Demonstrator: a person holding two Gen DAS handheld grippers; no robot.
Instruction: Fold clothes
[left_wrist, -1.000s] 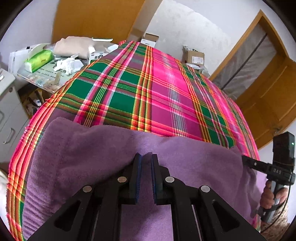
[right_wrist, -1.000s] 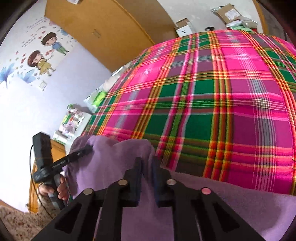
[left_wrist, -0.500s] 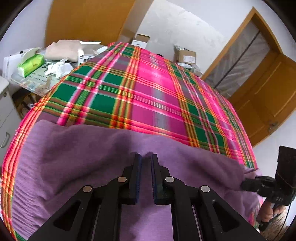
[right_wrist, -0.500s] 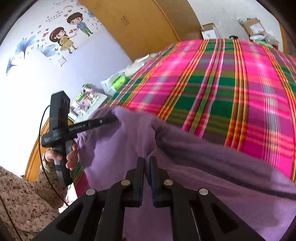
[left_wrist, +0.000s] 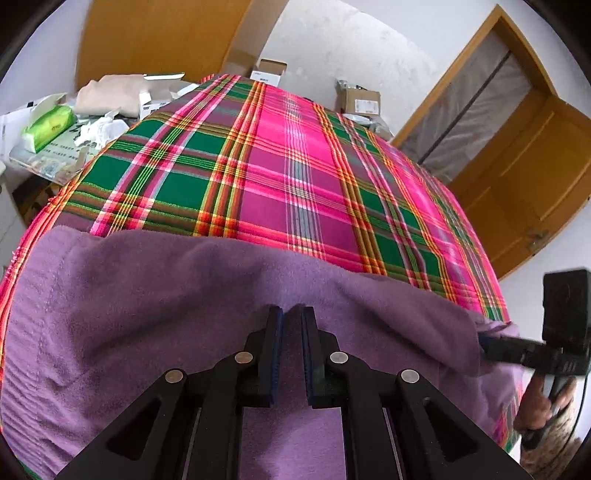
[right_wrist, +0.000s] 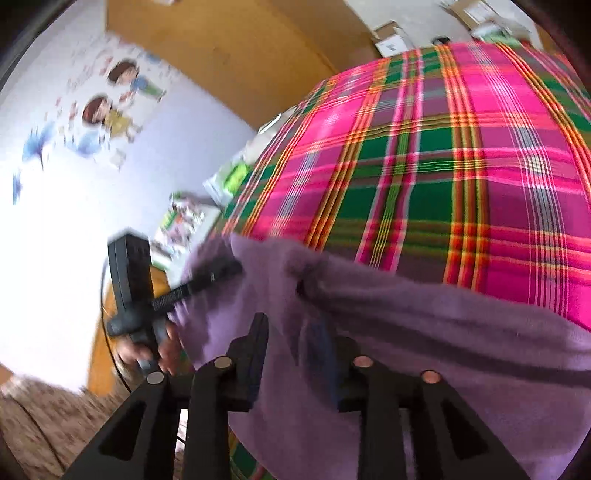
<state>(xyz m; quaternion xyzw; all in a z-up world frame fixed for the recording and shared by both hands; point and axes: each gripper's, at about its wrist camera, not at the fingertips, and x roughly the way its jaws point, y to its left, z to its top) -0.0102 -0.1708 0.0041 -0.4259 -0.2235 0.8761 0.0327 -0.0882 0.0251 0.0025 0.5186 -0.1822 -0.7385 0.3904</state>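
From my left wrist camera, the purple garment (left_wrist: 155, 317) fills the lower half of the view, spread over the near edge of the plaid bedspread (left_wrist: 280, 177), whose pink and green checks run away toward twelve o'clock. My left gripper (left_wrist: 291, 314) sits low at six o'clock, its two fingers drawn close together with a thin fold of purple cloth pinched between them, so I read it as clenched on the garment. At about four o'clock I see the right gripper (left_wrist: 491, 341) reaching in, its tip touching the garment's far corner, with the hand (left_wrist: 541, 406) on the handle just below it.

The right wrist view is blurred. There the right gripper (right_wrist: 291, 325) shows its fingers standing well apart, released, with purple cloth (right_wrist: 424, 332) lying across and between them; I cannot tell if it touches the pads. At nine o'clock the left gripper (right_wrist: 221, 269) holds the garment's corner, the left hand (right_wrist: 155, 347) beneath it.

At ten o'clock in the left view, a side table (left_wrist: 40, 162) carries a green tissue pack (left_wrist: 48, 127). A wooden door (left_wrist: 524, 177) stands at two o'clock.
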